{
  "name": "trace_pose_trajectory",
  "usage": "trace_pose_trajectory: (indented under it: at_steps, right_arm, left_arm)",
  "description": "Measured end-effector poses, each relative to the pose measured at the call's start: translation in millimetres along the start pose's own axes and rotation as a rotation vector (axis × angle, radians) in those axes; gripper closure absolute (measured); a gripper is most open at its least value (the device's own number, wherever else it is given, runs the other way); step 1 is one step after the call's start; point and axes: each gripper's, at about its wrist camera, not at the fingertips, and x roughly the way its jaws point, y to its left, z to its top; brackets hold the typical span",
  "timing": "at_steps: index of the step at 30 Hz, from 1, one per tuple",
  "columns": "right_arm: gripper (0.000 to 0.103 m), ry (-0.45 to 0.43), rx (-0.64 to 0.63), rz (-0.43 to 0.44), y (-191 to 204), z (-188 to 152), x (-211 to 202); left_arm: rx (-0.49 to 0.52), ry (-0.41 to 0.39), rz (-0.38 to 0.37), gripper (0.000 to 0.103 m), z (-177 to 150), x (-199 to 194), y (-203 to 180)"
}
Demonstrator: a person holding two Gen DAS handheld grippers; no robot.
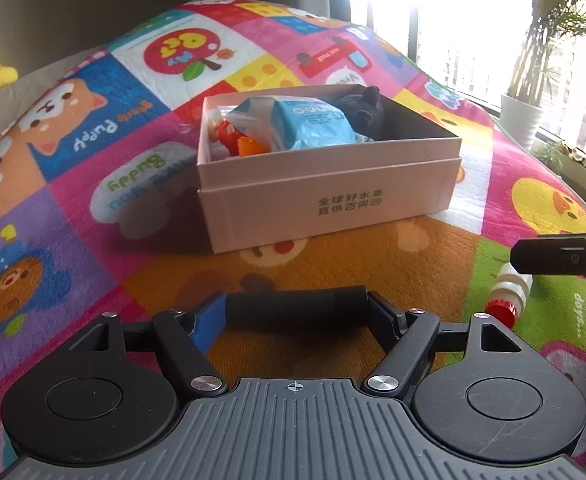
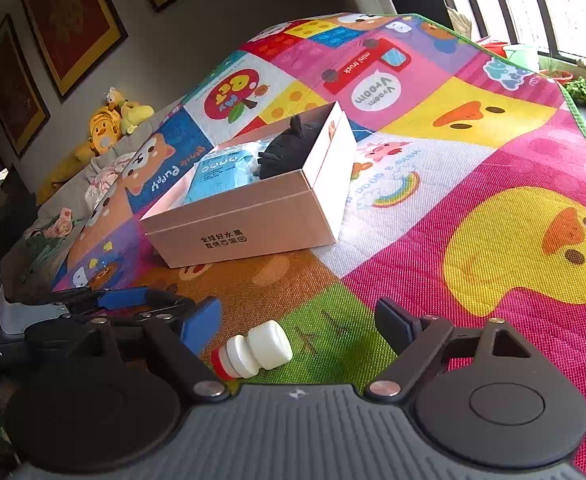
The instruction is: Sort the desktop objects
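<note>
My left gripper is shut on a black cylinder, held crosswise just above the mat in front of the pink box. The box holds a blue packet, a dark plush toy and red-orange bits. A small white bottle with a red cap lies on the green patch between the open fingers of my right gripper, which is empty. The bottle also shows in the left wrist view, with a right finger above it.
The colourful cartoon play mat covers the surface. Yellow plush toys and clothes lie at the far left beyond the mat. A window with potted plants is at the right. Framed pictures hang on the wall.
</note>
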Motion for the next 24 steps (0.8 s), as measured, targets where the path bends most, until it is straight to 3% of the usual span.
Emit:
trace_pose_trajectory:
  at_steps: [4, 10, 12, 16, 20, 24]
  right_arm:
    - [0.017, -0.001, -0.087, -0.014, 14, -3, 0]
    - [0.018, 0.025, -0.362, -0.079, 59, -17, 7]
    - [0.022, 0.045, -0.411, -0.107, 68, -20, 12]
    - [0.052, 0.096, -0.413, -0.139, 68, -21, 19]
    - [0.060, 0.091, -0.404, -0.154, 67, -22, 18]
    - [0.060, 0.094, -0.421, -0.169, 72, -24, 17]
  left_arm:
    - [0.004, 0.004, 0.016, 0.023, -20, -26, 5]
    - [0.007, -0.002, 0.024, 0.016, -37, -48, 8]
    - [0.011, -0.006, 0.019, 0.015, -37, -48, 7]
    - [0.003, -0.005, 0.011, 0.014, -37, -47, 8]
    - [-0.003, 0.003, 0.019, 0.013, -37, -46, 8]
    - [-0.001, 0.001, 0.016, 0.014, -37, -45, 8]
